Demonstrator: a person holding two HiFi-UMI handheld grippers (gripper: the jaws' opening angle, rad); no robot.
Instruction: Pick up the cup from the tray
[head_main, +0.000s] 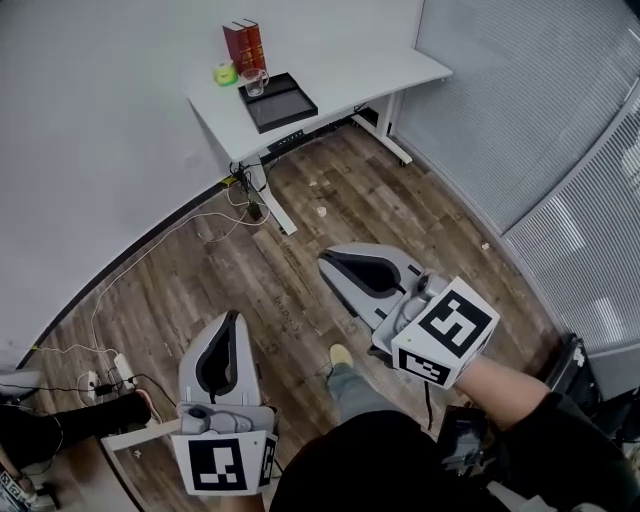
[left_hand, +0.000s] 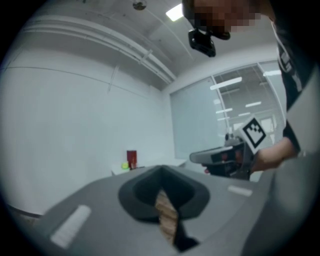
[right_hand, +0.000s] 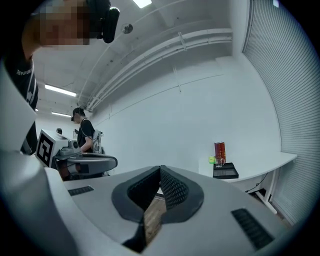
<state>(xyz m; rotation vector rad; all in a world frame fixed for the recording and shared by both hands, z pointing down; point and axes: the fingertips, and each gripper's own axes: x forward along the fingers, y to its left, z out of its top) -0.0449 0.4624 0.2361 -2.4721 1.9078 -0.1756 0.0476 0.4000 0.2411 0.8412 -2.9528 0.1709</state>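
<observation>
While both grippers are held low over the wooden floor (head_main: 300, 230), close to the person, the cup (head_main: 254, 82) is seen far away on the white desk (head_main: 340, 75). The cup is made of clear glass and is placed upright in the far left corner of the black tray (head_main: 288, 104). Just beyond the tray, two red books (head_main: 244, 45) are stood upright. A small green object (head_main: 225, 73) is laid on the desk just left of the cup.

The left gripper (head_main: 233, 316) is clenched. Its jaws are closed tip to tip and nothing is gripped between them; only the floor is seen through the gap behind the tips. The right gripper (head_main: 326, 262) is clenched as well, with its jaws pressed together and nothing held. Both grippers are pointed roughly toward the desk and are well apart from the tray. At the near left, a white power strip (head_main: 122, 368) is laid on the floor beside the wall.
</observation>
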